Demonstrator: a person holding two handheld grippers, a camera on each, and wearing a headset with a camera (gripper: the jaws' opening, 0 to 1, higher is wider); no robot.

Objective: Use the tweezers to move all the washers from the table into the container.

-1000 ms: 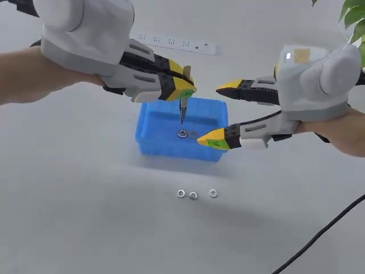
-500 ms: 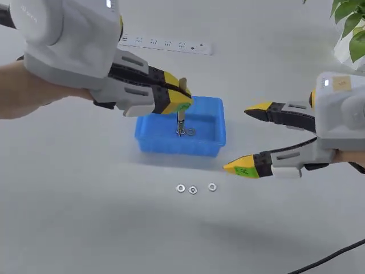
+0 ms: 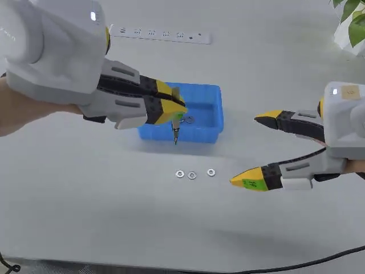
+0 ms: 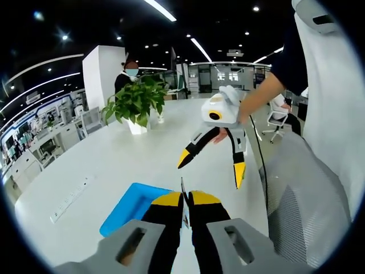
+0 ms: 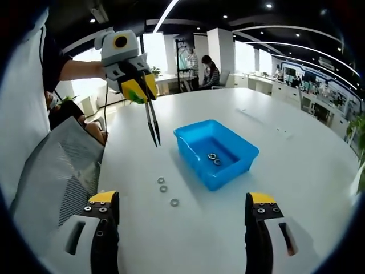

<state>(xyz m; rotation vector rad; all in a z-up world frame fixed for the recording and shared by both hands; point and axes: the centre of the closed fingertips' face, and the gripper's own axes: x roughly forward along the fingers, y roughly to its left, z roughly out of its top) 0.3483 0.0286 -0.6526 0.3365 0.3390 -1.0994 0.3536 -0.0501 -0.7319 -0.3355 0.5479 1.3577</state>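
Tweezers at the blue container

The left gripper comes in from upper left, clamped on the tweezers, tips down. The right gripper, at right, is spread wide. Three washers lie at centre, below the container.

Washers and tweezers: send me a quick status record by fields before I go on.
washers on table: three in a row, apart from the container
washers in container: two
tweezers: clamped in left gripper, tips look bare
right gripper: open, empty
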